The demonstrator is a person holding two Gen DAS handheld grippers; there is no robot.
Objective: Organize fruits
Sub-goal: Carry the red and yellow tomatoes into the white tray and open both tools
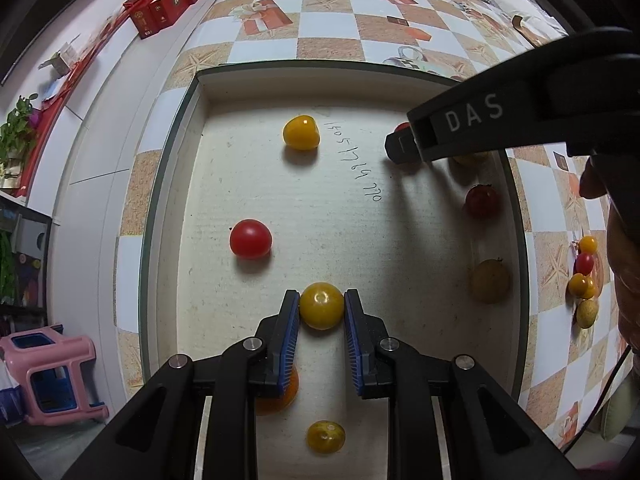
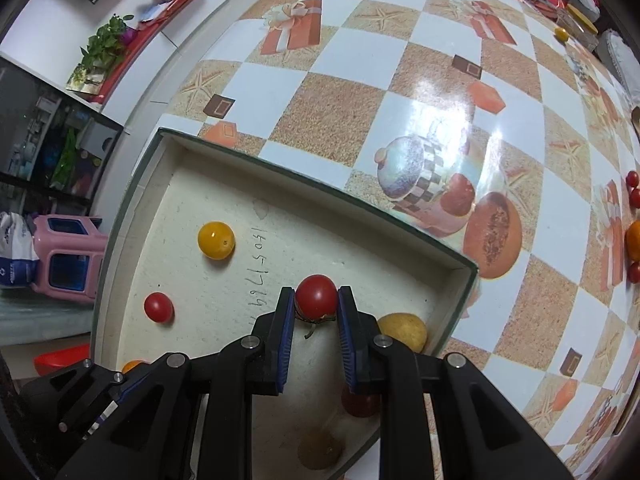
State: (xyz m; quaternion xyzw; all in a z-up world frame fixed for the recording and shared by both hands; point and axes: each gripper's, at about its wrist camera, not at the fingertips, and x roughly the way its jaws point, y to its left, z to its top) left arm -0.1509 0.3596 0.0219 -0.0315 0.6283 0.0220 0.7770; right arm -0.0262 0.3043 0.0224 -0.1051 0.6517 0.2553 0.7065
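I read white letters "DAS" on the right gripper (image 1: 400, 148); handwritten digits, not clearly legible, run across the box floor (image 1: 360, 216).

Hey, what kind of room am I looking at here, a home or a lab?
Probably a home, likely a dining or living area. The table wears a checked oilcloth printed with gifts and starfish, a pink plastic stool stands on the floor, and red gift boxes line the wall.

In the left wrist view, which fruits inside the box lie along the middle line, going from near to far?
Small yellow tomato → yellow tomato held in the left gripper → yellow tomato near the far wall of the box.
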